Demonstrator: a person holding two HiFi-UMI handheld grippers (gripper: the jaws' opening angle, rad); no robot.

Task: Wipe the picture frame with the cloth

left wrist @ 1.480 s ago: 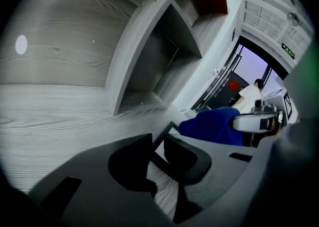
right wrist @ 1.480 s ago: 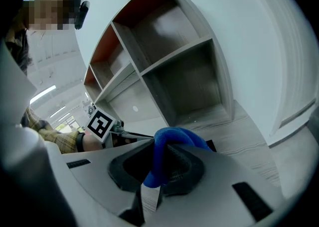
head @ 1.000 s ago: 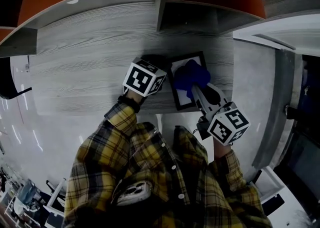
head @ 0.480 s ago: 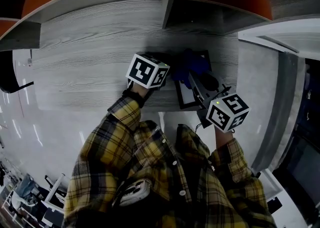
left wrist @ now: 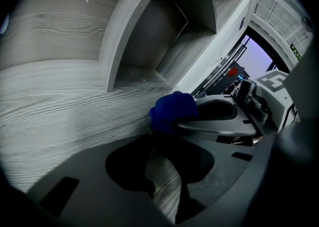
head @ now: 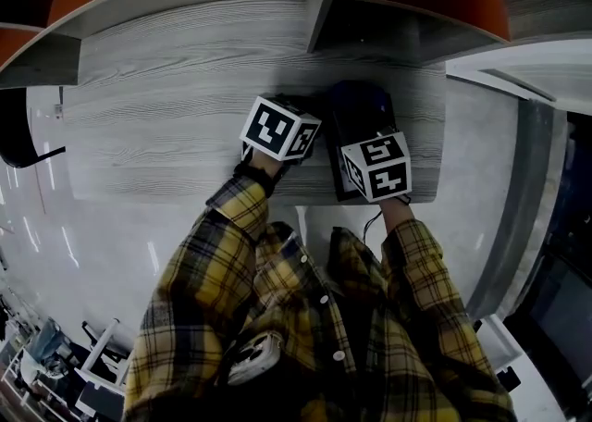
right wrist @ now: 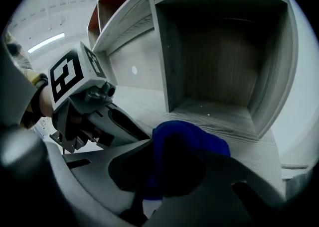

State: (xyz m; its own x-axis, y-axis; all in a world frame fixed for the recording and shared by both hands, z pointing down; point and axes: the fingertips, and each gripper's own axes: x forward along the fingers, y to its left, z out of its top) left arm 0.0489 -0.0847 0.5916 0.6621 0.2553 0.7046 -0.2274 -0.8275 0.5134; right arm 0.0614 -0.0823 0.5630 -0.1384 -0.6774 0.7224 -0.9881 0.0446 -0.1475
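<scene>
**Cloth clamped and pressed to the frame, left gripper alongside**

Nearest the head camera, two plaid sleeves [head: 231, 226] reach forward over the grey desk [head: 157, 124]. The right gripper [right wrist: 182, 171] has its jaws clamped on the blue cloth [right wrist: 197, 139]. The cloth is bunched into a pad, which suits pressing it down and dragging it. A sliver of white below the cloth is the face of the picture frame [right wrist: 148, 206]. The frame lies flat near the desk's front edge and, from above, is mostly covered by this gripper.

The left gripper [left wrist: 152, 159] sits just beside the frame, on its left. Its jaws stand a little apart with only desk grain showing between them, so it grips nothing. It is probably there to stop the frame sliding, though I cannot tell whether it touches the frame.

Beyond both grippers stand the open shelf cubbies [right wrist: 219, 56]. The wipe looks to be under way.
</scene>
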